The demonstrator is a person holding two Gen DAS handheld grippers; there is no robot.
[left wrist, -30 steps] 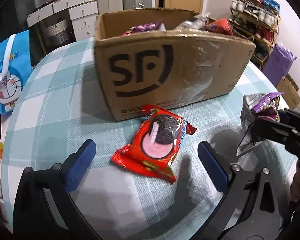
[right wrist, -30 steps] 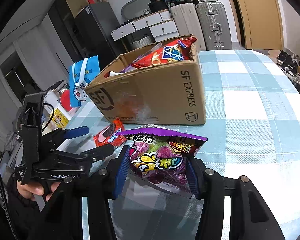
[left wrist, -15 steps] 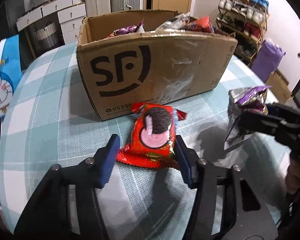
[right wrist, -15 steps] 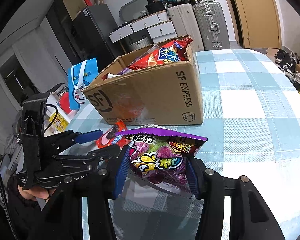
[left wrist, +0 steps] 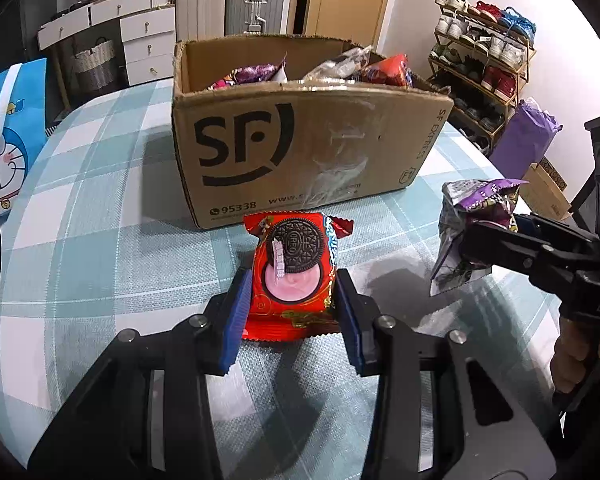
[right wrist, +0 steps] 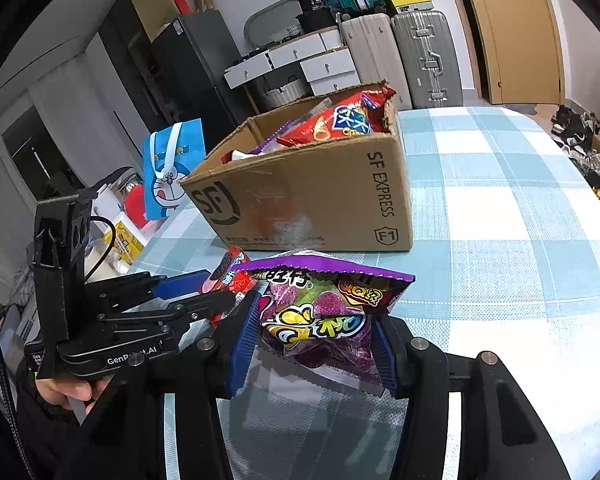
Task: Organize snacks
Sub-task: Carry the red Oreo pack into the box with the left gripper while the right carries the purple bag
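Your left tongs are clamped on the red Oreo packet, blue pads pressed against both of its sides, tilted down toward the checked tabletop; the packet sits just in front of the cardboard box. Your right tongs pinch the purple gummy bag, which they hold clear above the tabletop, angled downward too. Your hand grips the left handle from below. Beyond both tongs, the open box stands full of snack packets.
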